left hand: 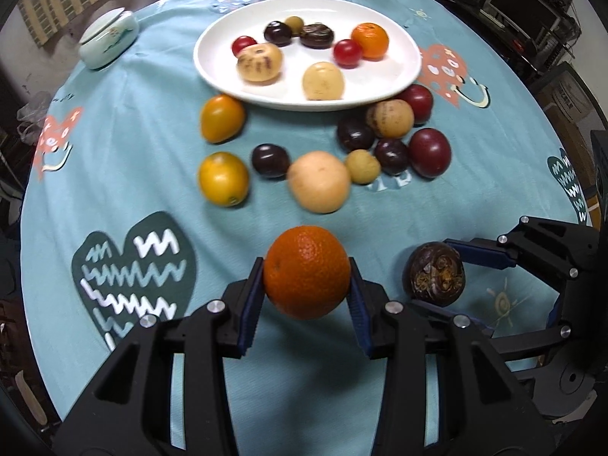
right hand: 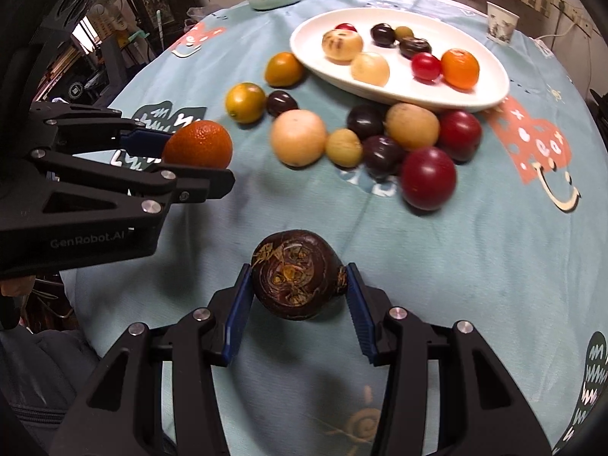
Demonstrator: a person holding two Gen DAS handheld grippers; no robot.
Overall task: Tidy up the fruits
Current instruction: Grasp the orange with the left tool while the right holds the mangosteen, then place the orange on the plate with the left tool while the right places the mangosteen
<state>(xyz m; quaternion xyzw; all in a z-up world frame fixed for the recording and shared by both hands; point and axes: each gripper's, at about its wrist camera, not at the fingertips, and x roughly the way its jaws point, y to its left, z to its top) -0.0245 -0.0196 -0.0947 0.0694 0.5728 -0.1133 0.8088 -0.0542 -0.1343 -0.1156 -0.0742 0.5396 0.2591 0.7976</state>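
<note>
While your left gripper [left hand: 307, 285] clamps the orange [left hand: 307, 276], your right gripper [right hand: 300, 285] grips the dark brown fruit [right hand: 297, 274], both lifted short of the white plate [left hand: 395, 87], loose fruit between.

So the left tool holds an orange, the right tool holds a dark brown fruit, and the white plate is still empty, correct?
Not quite: the white plate is not empty; the left wrist view shows several fruits on it. The left tool does hold the orange, and the right tool the dark brown fruit.
</note>
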